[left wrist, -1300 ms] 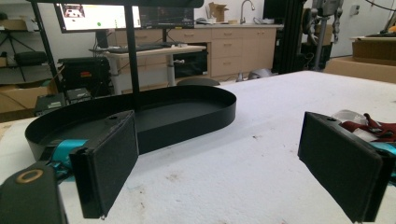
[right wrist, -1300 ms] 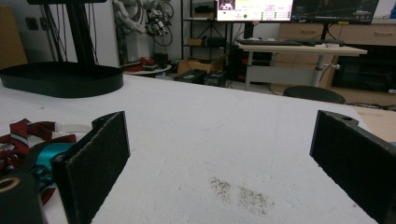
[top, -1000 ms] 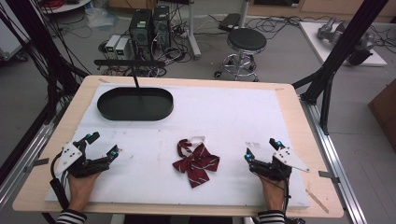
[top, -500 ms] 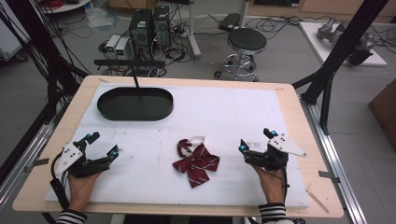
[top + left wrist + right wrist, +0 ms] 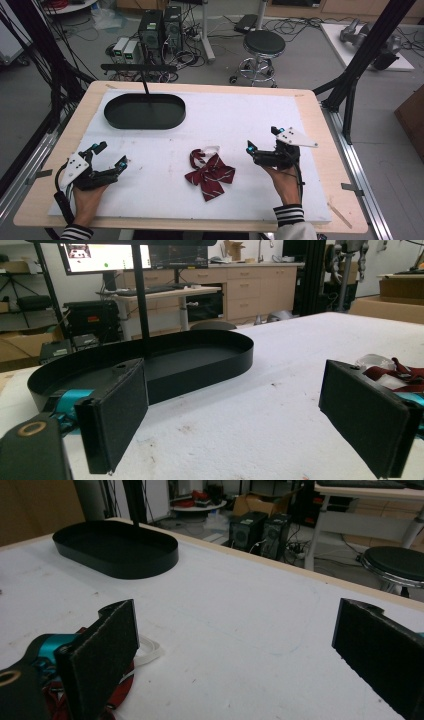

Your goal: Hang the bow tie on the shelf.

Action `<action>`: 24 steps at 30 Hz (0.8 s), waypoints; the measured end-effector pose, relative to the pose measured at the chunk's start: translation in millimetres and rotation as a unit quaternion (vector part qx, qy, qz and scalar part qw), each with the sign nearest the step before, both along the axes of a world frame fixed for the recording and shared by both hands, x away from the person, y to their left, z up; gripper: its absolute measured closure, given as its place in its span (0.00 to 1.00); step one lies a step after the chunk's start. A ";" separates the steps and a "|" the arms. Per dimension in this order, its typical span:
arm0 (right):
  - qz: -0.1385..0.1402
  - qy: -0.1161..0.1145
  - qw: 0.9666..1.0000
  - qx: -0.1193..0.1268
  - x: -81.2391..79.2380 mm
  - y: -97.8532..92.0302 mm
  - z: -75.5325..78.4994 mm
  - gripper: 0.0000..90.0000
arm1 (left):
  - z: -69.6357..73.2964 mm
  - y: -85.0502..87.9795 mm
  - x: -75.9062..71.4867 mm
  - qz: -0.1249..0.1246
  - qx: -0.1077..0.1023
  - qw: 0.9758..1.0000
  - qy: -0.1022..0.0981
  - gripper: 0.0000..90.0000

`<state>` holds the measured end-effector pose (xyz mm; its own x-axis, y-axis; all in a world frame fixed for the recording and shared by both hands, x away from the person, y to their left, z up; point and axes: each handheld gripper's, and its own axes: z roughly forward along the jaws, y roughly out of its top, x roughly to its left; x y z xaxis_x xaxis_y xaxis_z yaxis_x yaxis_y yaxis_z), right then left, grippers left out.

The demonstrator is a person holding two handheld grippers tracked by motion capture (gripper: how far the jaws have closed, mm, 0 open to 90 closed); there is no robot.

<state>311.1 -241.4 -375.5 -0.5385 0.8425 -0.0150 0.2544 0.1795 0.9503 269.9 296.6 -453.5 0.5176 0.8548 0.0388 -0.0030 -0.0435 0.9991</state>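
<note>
Between the two tongs lies the bow tie (image 5: 210, 172); the right tongs (image 5: 261, 144), spread wide like the left tongs (image 5: 111, 156), should be lowered squarely over its knot.

Each hand carries a black claw: the left claw (image 5: 111, 156) and the right claw (image 5: 261, 138) both have teal fittings near the jaws, flat black jaws faced with coarse padding, and a pale grey three-cornered plate on top. Black cables trail back along the wrists. Both sleeves are black-and-white striped.
</note>
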 end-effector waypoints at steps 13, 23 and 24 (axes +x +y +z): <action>0.067 0.063 0.995 -0.035 30.2 31.2 7.9 0.04 | 0.1 -0.2 0.0 -0.001 0.002 1.000 0.000 0.14; 0.110 0.083 0.984 -0.114 51.5 67.4 19.9 0.06 | 0.1 -0.2 0.1 -0.001 0.002 1.000 0.000 0.14; 0.122 0.097 0.981 -0.118 56.5 75.2 20.7 0.06 | 0.1 -0.1 0.2 -0.001 0.002 1.000 0.001 0.14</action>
<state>367.6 -166.1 -354.8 -0.7351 0.6742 -0.0711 0.3492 0.4665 0.8127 270.0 296.5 -453.4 0.5187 0.8539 0.0420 -0.0020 -0.0479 0.9988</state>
